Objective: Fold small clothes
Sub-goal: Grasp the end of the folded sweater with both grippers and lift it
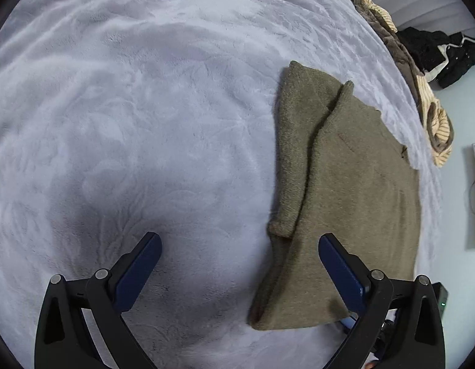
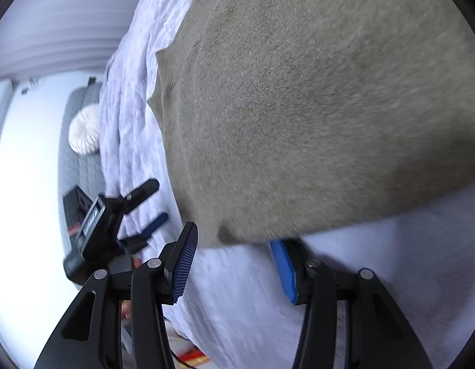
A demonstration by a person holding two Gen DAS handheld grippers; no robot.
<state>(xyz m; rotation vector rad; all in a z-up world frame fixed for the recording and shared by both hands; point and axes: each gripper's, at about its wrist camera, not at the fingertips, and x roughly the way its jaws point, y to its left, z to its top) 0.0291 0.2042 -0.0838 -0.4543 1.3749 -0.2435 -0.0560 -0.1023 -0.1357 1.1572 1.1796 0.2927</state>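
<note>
An olive-brown knitted sweater [image 1: 354, 190] lies partly folded on the lavender fleece blanket [image 1: 145, 123], a sleeve folded in along its left side. My left gripper [image 1: 239, 249] is open and empty above the blanket, its right finger [image 1: 339, 273] over the sweater's near edge. In the right wrist view the sweater [image 2: 314, 107] fills most of the frame. My right gripper [image 2: 234, 243] is open at the sweater's near corner, which hangs just over the gap between the fingers; nothing is clamped. The left gripper [image 2: 145, 209] shows at the left of that view.
A pile of other clothes lies at the bed's far right edge: a brown and cream striped garment [image 1: 434, 123] and a black one [image 1: 443, 52]. A white round cushion [image 2: 84, 129] sits on a grey seat beyond the bed. The bed edge runs near the right gripper.
</note>
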